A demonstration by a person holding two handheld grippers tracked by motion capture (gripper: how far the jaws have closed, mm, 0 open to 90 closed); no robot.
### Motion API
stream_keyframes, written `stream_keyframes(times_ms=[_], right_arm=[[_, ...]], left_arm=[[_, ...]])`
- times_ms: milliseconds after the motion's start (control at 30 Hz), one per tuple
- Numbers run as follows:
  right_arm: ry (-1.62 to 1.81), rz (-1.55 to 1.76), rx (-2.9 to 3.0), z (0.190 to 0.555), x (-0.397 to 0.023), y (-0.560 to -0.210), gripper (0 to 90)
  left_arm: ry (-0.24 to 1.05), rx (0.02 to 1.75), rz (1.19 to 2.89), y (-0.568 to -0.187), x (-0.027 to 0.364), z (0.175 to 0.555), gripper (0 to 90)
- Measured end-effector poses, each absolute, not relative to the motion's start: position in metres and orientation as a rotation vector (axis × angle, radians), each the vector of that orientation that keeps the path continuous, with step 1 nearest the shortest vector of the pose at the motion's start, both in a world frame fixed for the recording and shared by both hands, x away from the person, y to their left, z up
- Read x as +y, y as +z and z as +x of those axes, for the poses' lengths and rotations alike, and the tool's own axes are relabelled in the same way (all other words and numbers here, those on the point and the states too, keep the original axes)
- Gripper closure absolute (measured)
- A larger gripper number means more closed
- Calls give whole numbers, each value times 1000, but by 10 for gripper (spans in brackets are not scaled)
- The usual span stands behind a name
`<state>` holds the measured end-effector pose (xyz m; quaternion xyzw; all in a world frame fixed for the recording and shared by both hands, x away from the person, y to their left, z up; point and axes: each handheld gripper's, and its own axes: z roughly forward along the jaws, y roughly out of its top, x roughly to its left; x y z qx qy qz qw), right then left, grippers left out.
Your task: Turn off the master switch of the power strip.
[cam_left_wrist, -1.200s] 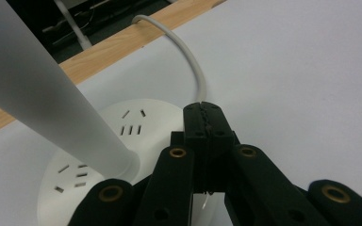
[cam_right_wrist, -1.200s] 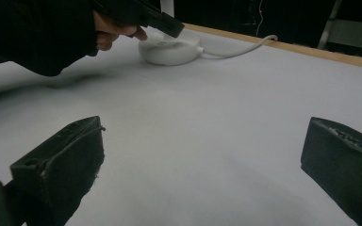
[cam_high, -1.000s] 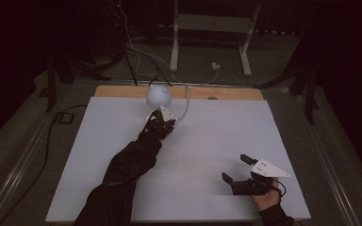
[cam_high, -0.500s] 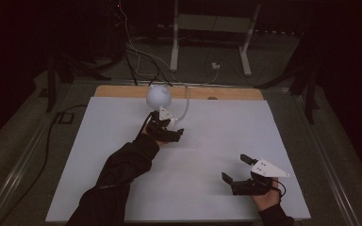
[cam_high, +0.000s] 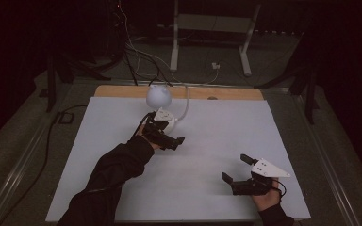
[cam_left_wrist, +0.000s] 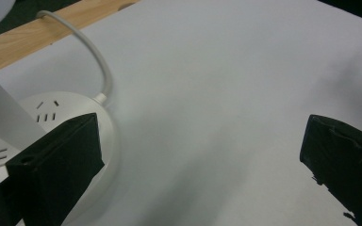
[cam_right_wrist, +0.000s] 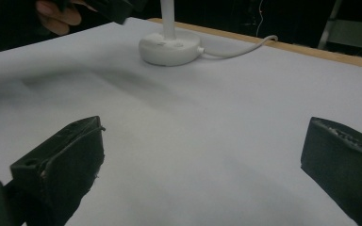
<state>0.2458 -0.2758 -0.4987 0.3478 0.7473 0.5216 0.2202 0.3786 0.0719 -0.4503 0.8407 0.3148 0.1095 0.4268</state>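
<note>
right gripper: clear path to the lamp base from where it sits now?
Probably yes. In the right gripper view the right gripper is open, with bare white table cover up to the lamp base. The left gripper beside the base may crowd its near side.

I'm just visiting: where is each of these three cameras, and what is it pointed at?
High view: above the person's side, looking down on the white table; both forearms, left gripper and right gripper show.
Left gripper view: rides the left gripper, facing the lamp base and cord; its two black jaws show.
Right gripper view: rides the right gripper, facing across the table; its jaws and the other hand show.
Shared: the lamp base.
</note>
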Motion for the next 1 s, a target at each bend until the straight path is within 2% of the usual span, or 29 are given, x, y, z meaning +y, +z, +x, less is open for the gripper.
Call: stream_keyframes(times_ms=[300, 1000], right_arm=[[1438, 955, 2072, 246, -274, -499, 0], [1424, 957, 2077, 246, -272, -500, 0]], left_arm=[[247, 697, 2145, -449, 99, 365, 3], [279, 756, 2168, -456, 165, 326, 3]])
